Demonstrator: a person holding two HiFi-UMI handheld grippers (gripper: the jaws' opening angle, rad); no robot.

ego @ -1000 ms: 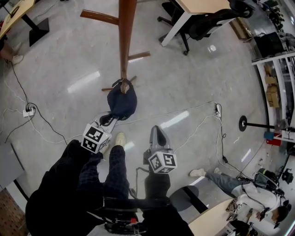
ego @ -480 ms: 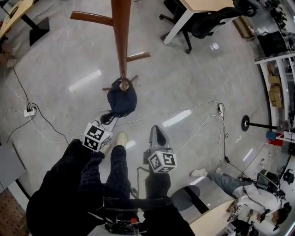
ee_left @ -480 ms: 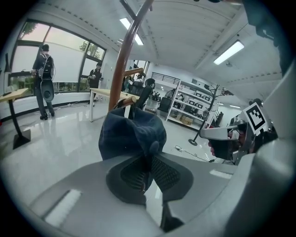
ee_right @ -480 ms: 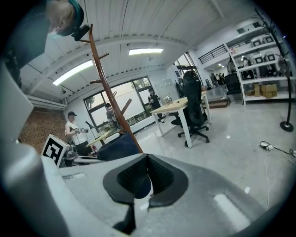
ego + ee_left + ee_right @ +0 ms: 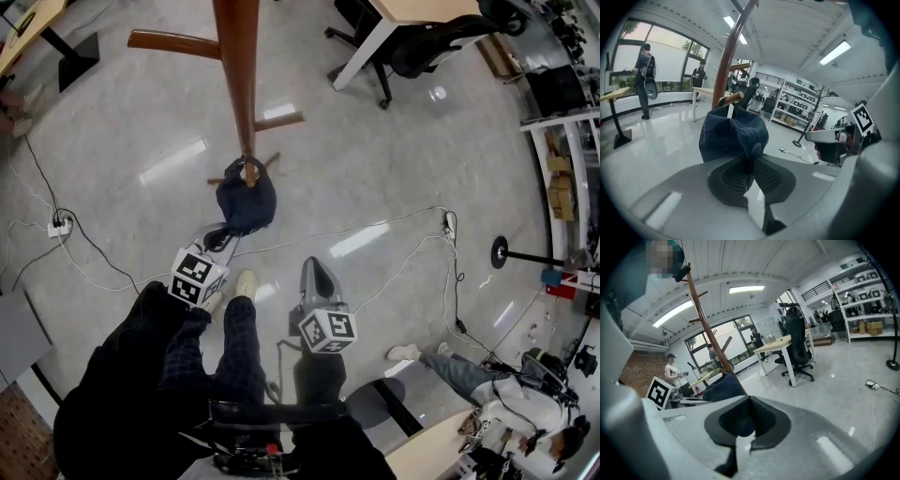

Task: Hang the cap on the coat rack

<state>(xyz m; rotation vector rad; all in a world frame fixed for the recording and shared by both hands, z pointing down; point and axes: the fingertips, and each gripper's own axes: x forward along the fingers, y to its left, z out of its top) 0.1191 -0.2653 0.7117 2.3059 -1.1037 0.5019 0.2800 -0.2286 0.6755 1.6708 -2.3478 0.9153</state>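
The dark blue cap (image 5: pixel 246 202) hangs over the tip of a wooden peg (image 5: pixel 249 172) of the coat rack (image 5: pixel 236 75). My left gripper (image 5: pixel 220 239) is shut on the cap's near edge. In the left gripper view the cap (image 5: pixel 733 133) bulges just beyond the pinching pads (image 5: pixel 764 174), with the peg tip (image 5: pixel 732 97) poking out above it and the rack's pole (image 5: pixel 733 51) rising behind. My right gripper (image 5: pixel 319 277) is held lower right of the cap, shut and empty. The right gripper view shows the cap (image 5: pixel 723 387) and the pole (image 5: pixel 710 333) past its jaws.
Cables (image 5: pixel 394 225) and a power strip (image 5: pixel 59 225) lie on the glossy floor. A desk with an office chair (image 5: pixel 412 42) stands at the upper right, shelving (image 5: pixel 562 159) at the far right. A seated person (image 5: pixel 487 384) is at the lower right. The rack's base legs (image 5: pixel 178 42) spread across the floor.
The cap has slid a little further onto the peg tip, and my left gripper has followed it. The right gripper has barely moved.
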